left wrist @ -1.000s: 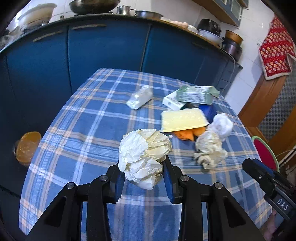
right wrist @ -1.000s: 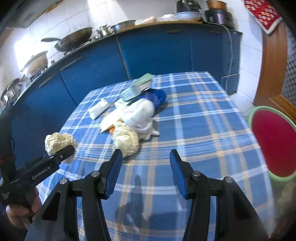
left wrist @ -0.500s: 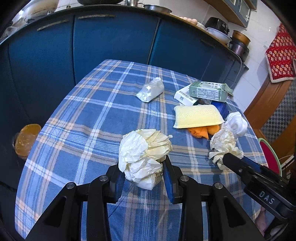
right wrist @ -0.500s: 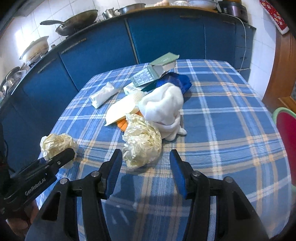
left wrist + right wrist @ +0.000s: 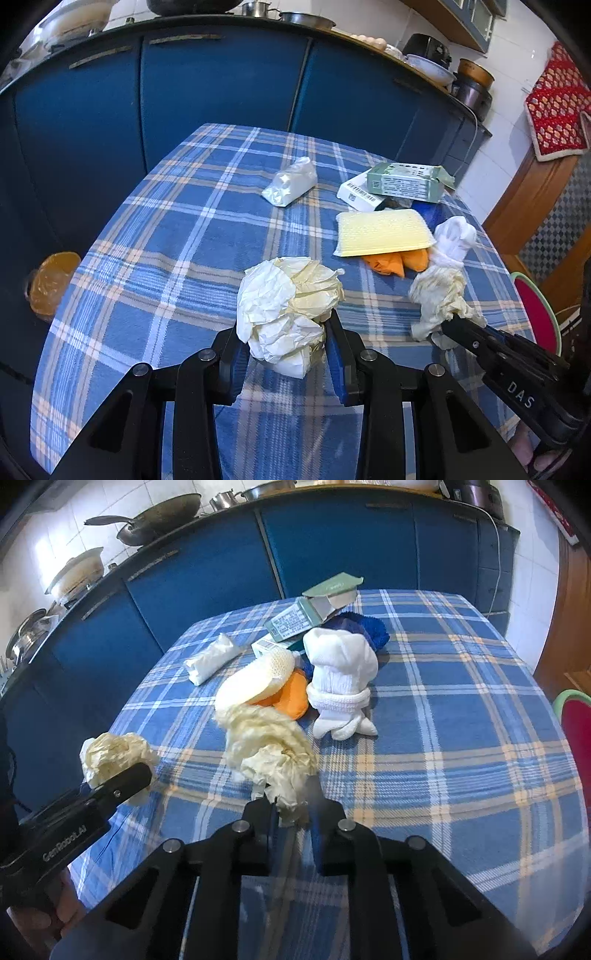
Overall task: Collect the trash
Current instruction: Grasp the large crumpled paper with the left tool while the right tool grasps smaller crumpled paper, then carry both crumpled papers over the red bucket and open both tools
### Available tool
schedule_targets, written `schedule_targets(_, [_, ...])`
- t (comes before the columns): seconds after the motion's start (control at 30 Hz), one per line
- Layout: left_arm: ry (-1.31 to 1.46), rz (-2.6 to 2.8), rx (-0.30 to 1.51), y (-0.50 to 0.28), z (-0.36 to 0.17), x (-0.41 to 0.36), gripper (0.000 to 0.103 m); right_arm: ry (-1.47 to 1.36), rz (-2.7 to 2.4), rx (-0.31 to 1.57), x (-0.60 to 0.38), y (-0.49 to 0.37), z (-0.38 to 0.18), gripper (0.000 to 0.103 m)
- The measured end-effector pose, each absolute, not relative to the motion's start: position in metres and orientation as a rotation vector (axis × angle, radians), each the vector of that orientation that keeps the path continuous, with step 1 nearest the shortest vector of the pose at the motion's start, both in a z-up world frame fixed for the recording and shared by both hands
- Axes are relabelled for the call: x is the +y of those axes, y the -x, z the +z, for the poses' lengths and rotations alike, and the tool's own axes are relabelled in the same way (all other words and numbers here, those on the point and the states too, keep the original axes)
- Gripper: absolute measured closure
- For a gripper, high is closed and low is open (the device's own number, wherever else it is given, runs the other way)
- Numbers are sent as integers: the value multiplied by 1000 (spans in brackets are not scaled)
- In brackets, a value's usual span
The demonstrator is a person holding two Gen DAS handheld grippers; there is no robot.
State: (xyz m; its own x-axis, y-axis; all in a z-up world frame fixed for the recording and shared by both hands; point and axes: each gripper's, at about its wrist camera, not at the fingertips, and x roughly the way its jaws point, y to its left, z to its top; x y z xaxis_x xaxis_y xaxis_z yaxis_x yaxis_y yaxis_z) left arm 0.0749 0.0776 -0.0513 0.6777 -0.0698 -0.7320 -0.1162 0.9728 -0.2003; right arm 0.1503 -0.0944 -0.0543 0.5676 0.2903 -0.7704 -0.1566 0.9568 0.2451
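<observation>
My left gripper (image 5: 282,343) is shut on a crumpled ball of white and cream paper (image 5: 288,306), held above the near edge of the blue plaid table (image 5: 184,240). That ball also shows at the left of the right wrist view (image 5: 114,755). My right gripper (image 5: 291,812) is shut on the near end of a second crumpled cream paper wad (image 5: 269,749), which lies on the table. In the left wrist view this wad (image 5: 441,295) sits at the right with the right gripper's finger against it.
Behind the wad lie rolled white socks (image 5: 341,675), a yellow sponge cloth (image 5: 255,679) over something orange (image 5: 291,698), a blue cloth (image 5: 365,627), a green carton (image 5: 314,609) and a small white plastic bag (image 5: 210,661). Blue cabinets stand behind the table. A red stool (image 5: 576,731) is at the right.
My right gripper has moved forward to the cream paper wad and closed on it. My left gripper still holds its paper ball and has shifted slightly.
</observation>
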Motion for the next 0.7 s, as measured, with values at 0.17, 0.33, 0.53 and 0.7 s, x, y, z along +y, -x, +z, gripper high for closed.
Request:
schedule_targets(0.17, [231,20,820,-72,-47,73,66,-172,282,908,-101,-139,-45,87])
schedule_targets(0.33, [221,8,810,-69,-41,67,65,-193,282,879,-111,-127,-35,87])
schedule_targets(0.53, [207,-17,797,-67,-33,55,65,-211,265,844,-126,-114,-21,87])
schedule_targets(0.7, [189,-57,789,-66,-25,38,65,-223,240,808,-144,-103,-8,87])
